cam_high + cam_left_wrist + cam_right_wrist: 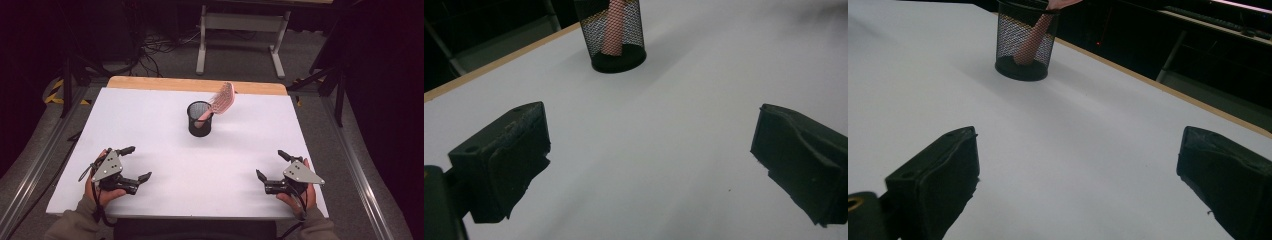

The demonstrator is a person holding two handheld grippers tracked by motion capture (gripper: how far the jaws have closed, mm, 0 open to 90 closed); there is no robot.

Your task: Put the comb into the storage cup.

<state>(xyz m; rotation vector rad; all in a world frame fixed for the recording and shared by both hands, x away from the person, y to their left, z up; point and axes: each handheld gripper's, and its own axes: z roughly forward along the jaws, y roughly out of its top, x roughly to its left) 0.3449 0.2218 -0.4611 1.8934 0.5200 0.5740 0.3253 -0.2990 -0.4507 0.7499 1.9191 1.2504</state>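
High view: one pink hairbrush (222, 101) in one mesh cup (199, 119); left gripper (138, 163), right gripper (272, 164) wide apart, empty.

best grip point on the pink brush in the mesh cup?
Probably the neck of the pink brush, just above the rim of the mesh cup. The handle stands inside the cup and the bristled head leans out up and to the right, so only the upper part is free. Come from above on the right side, likely with the right gripper, jaws across the narrow neck.

White table (165, 130) with wooden far edge; black mesh cup (199, 119) standing mid-table.
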